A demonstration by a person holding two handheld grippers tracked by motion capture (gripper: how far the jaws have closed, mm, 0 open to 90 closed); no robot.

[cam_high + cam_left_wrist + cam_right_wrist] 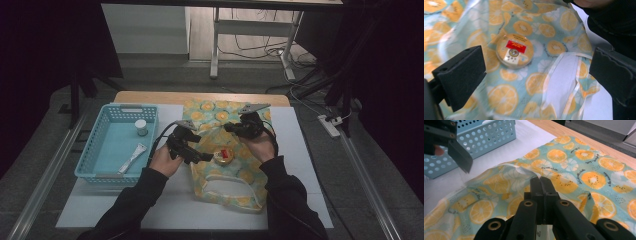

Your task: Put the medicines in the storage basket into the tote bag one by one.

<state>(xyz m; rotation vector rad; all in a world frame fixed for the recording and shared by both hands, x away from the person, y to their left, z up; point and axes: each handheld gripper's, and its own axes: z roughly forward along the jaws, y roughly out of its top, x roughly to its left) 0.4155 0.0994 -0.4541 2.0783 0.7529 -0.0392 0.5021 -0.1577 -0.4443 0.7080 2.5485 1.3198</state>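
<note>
Bag (pixel 227 170) edge pinched by right gripper (pixel 541 185), L gripper (pixel 202 157) clear.

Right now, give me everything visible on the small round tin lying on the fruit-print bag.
The round tin is a flat, shallow disc with a pale gold, glossy lid. The lid carries a red rectangular label, a small round emblem below it and fine print too small to read. It lies flat, lid up, on the fruit-print bag, beside the bag's pale handle opening. Nothing grips it: the left hand-held gripper has open jaws standing apart to either side in front of it, not touching it.
</note>
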